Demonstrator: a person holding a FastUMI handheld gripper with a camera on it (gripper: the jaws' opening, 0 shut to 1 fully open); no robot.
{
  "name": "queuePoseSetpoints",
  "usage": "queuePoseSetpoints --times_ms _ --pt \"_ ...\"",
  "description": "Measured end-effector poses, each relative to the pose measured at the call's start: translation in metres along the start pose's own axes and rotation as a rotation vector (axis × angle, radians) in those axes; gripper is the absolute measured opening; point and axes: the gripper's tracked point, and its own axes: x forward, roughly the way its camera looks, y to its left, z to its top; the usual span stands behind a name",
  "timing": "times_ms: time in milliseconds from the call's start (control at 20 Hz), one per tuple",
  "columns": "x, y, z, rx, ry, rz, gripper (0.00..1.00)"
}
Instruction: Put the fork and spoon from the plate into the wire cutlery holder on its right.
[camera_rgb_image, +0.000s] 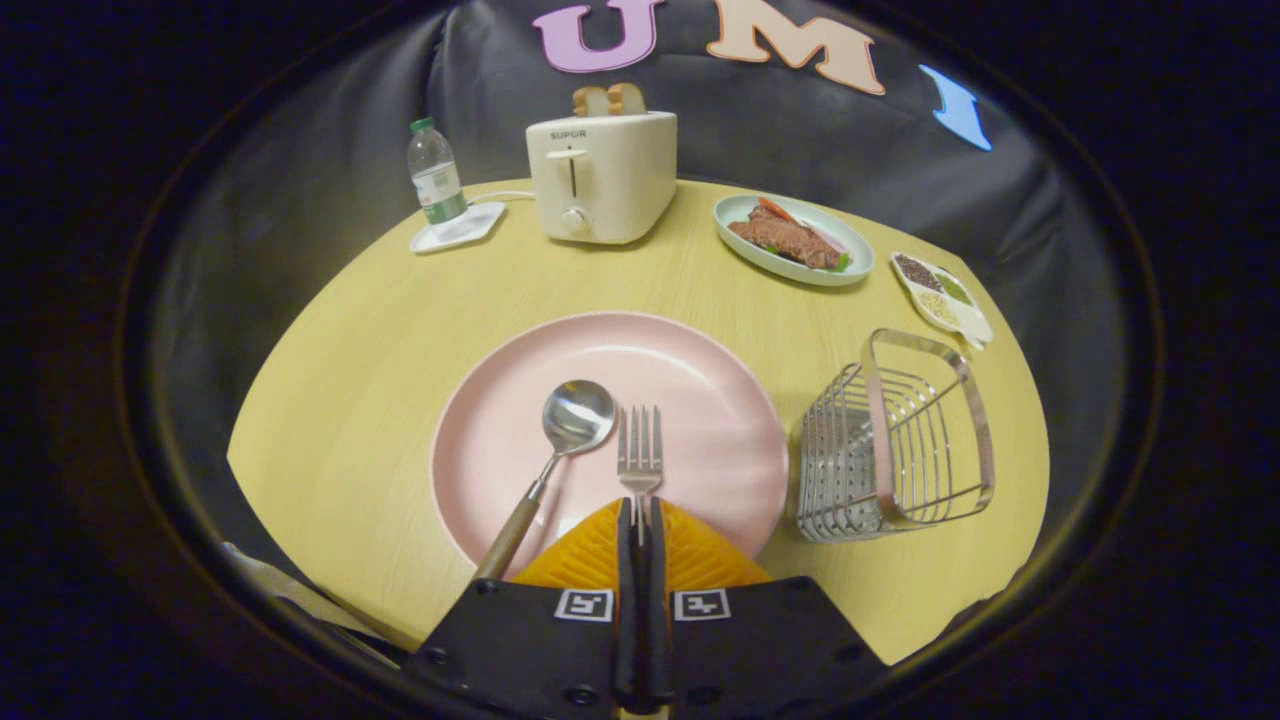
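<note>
spoon (560, 440) beside fork (639, 450), open table (350, 380) between plate (700, 380), holder (895, 440)

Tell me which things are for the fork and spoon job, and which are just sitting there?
For the job: fork pinched in the shut gripper, spoon, pink plate, wire cutlery holder.
Just sitting: toaster, water bottle, food plate, spice dish.

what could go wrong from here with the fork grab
The gripper is closed on the handle of the fork, far back from the tines, so the fork may droop or swivel when lifted. The spoon lies close beside it on the pink plate and could get knocked as the fork rises. The wire cutlery holder is light and open-sided, so a tilted fork might snag a wire or tip it.
</note>
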Motion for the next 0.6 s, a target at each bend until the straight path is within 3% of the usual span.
queuePoseSetpoints --times_ms 250,600 --pt "-0.006 -0.004 -0.007 -0.045 0.041 0.009 0.04" --pt "-0.045 -0.023 0.028 -0.058 0.001 0.021 0.04"
